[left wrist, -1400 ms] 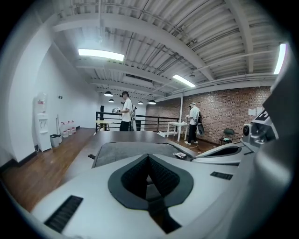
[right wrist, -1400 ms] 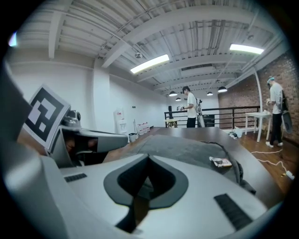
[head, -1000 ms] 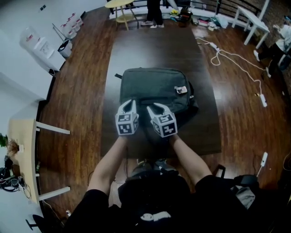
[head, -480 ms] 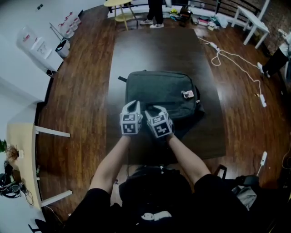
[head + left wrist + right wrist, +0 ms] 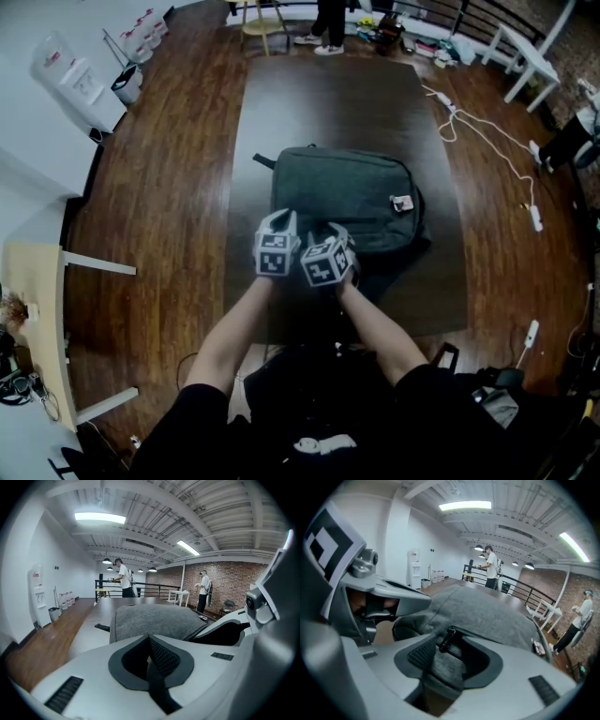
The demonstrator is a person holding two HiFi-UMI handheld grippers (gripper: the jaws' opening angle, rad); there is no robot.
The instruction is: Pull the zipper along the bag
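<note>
**Right claw opening around the zipper pull**

The bag (image 5: pixel 349 192) lies flat near the middle of the dark table (image 5: pixel 328 94), with its near edge facing the person. The right gripper (image 5: pixel 447 654) sits at that edge. Its jaws are opening, and a fold of grey fabric and the small black zipper pull (image 5: pixel 446 639) stand between them, seemingly not pinched. The left gripper (image 5: pixel 149 644) is just beside it, jaws together with nothing seen between them, probably placed to steady the bag.

The zipper seam runs away along the bag's edge. The table is bare beyond the bag and on both sides, leaving room to pull. The tight spot is between the two grippers, which nearly touch.
</note>
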